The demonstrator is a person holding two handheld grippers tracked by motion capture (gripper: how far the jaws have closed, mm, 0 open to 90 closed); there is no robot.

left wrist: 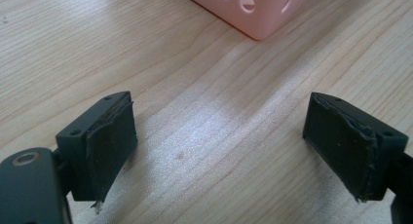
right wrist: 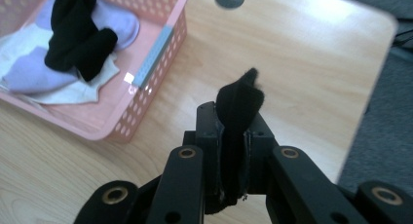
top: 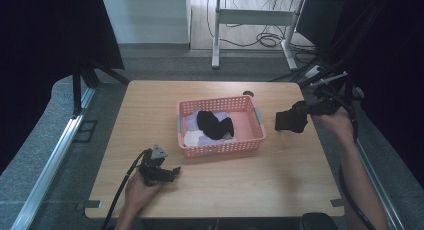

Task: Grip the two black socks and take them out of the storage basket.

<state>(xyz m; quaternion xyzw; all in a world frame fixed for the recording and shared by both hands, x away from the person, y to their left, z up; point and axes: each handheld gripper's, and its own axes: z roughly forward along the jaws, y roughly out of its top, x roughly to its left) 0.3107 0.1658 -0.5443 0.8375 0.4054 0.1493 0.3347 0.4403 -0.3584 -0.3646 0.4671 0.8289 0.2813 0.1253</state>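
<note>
A pink perforated basket (top: 256,131) stands mid-table with black (top: 214,124), lilac and white socks in it; in the right gripper view the same basket (right wrist: 146,95) lies at upper left. To its right, above the table, my right gripper (top: 291,121) is shut on a black sock (right wrist: 237,112) that sticks up between its jaws. My left gripper (top: 172,172) rests low on the table near the front left, its jaws wide apart over bare wood (left wrist: 219,136), with the basket's corner (left wrist: 258,19) just ahead.
A dark round hole (top: 248,94) marks the table behind the basket. The table's right edge (right wrist: 370,102) lies close to the right gripper, with grey floor beyond. A white desk frame and cables (top: 265,37) stand farther back.
</note>
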